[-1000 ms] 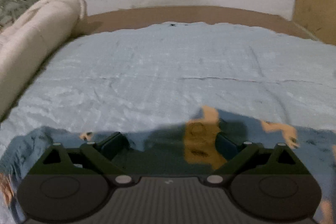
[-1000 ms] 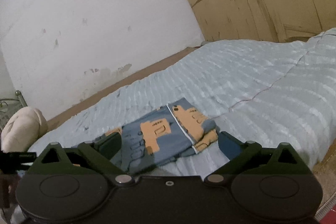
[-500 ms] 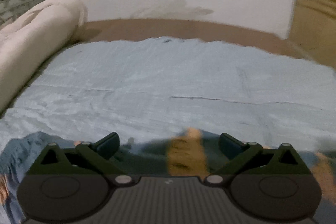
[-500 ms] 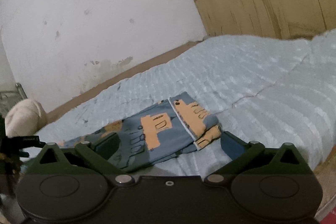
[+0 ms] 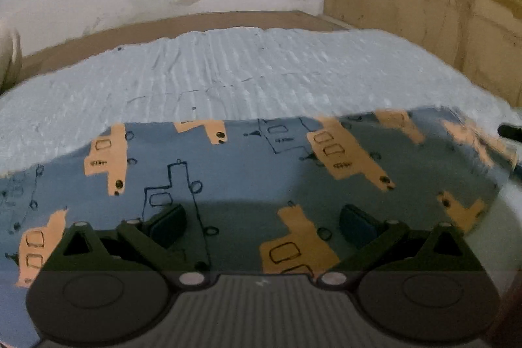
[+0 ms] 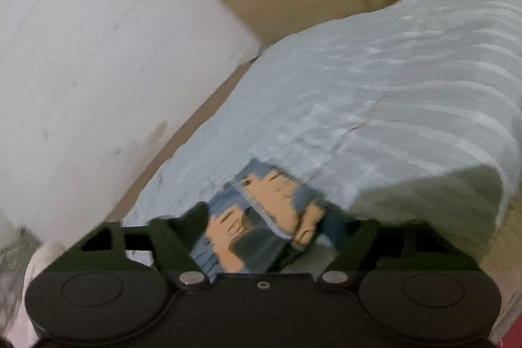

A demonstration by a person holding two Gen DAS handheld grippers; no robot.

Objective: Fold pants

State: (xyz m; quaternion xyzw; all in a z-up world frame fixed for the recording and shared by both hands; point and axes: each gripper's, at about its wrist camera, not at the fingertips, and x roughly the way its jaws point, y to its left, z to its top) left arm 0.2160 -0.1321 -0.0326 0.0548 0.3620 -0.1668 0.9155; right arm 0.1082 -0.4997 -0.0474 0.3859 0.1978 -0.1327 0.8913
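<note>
From the left wrist, the left claw [image 5: 261, 222] is hanging wide open over the blue truck-print pants [image 5: 248, 172], gripping nothing; the pants are lying flat on the pale blue quilt [image 5: 228, 70]. From the right wrist, blurred, the right claw [image 6: 277, 237] is gaping open above the pants [image 6: 261, 217] near the bed's [image 6: 391, 87] edge.

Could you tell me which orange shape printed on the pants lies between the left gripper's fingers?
The big orange shape on the pants, low between the left gripper's open fingers; the other orange shapes lie farther up or off to the sides.
</note>
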